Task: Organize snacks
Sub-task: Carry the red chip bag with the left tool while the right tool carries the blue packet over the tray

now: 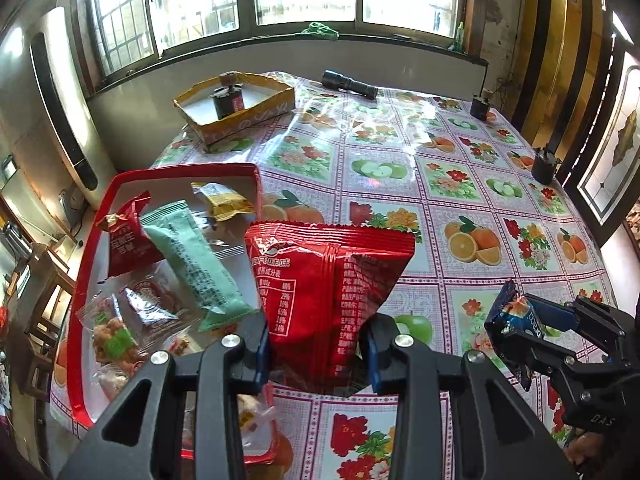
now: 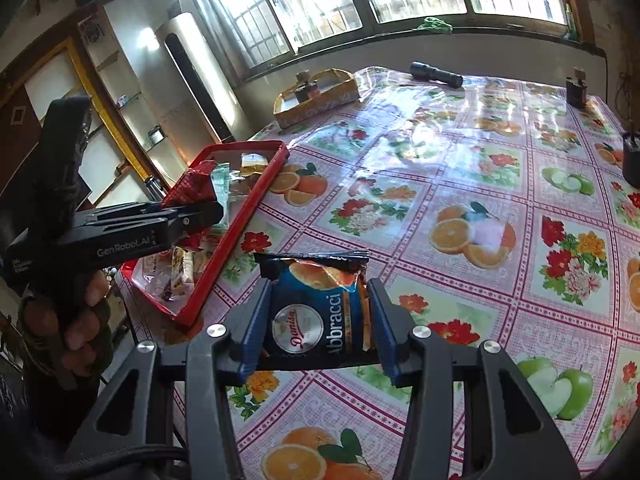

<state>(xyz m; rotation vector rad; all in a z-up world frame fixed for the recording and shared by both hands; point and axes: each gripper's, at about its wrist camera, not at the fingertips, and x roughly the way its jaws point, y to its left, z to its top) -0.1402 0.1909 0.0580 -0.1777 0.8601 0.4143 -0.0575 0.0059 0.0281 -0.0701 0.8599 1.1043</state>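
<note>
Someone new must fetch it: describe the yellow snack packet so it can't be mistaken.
Find the red plastic tray at the table's edge. The small yellow packet lies in its far corner, nearest the window; the tray's only yellow wrapper, beyond the long mint-green bar.

**Snack positions relative to red tray**

Red tray [image 1: 90, 280] at table edge holds a green bar packet [image 1: 196, 260], small red packet [image 1: 124, 240], yellow packet [image 1: 228, 200] and clear-wrapped snacks [image 1: 116, 336]. Large red pouch [image 1: 332, 292] upright, just right of tray. Blue Danisa packet [image 2: 320, 312] upright, further right.

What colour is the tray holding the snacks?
Red tray; clearest in the left wrist view.
</note>
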